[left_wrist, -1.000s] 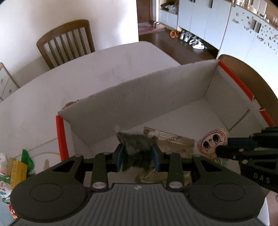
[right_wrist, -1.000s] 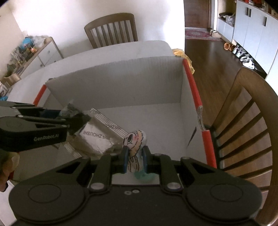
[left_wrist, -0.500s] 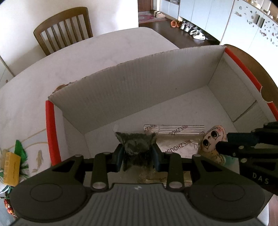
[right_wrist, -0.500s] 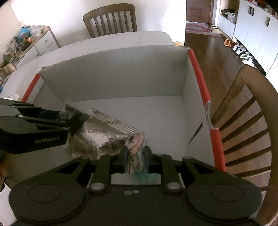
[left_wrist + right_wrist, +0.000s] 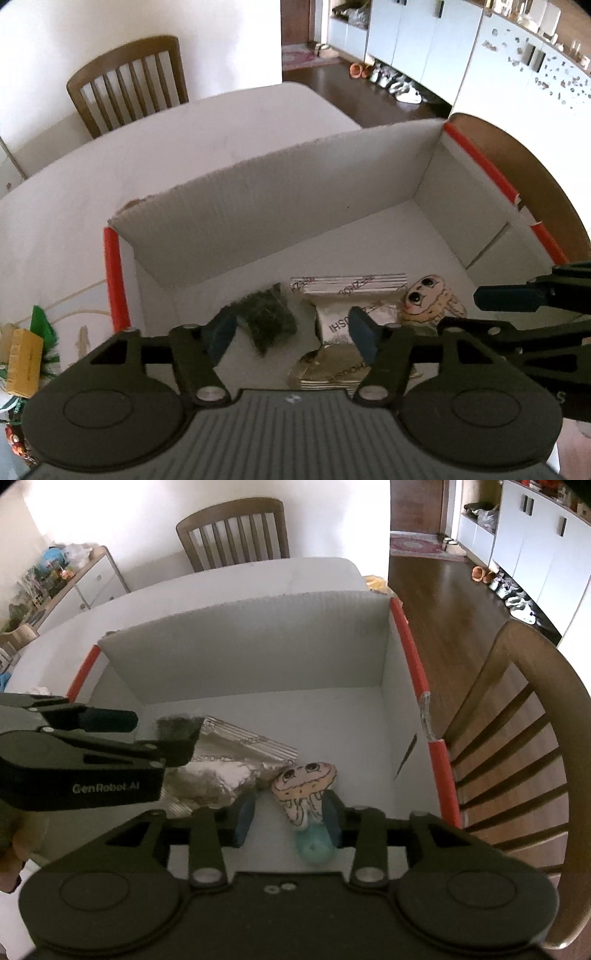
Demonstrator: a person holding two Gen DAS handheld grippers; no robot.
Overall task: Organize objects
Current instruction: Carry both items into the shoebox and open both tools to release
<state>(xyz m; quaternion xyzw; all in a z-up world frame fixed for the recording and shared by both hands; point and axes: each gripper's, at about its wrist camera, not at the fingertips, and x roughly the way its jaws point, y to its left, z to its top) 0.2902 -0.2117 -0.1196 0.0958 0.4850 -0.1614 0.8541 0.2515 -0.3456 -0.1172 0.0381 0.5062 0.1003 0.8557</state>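
A white cardboard box with red-taped corners stands on the table. On its floor lie a dark green packet, silver foil packets and a cartoon-face toy. My left gripper hangs over the box with its jaws opening; the dark packet lies between the fingers, loose on the floor. In the right wrist view my right gripper has its jaws opening too, and the cartoon-face toy with a teal base lies between the pads, free of the left pad. The left gripper shows at the left there.
A wooden chair stands close beside the box's right side, another chair at the table's far end. A yellow packet and green item lie on the table left of the box. A low cabinet stands far left.
Both grippers opened. The left let go of the dark green packet, which now lies on the box floor. The right released the cartoon-face toy, which tipped to lie flat.
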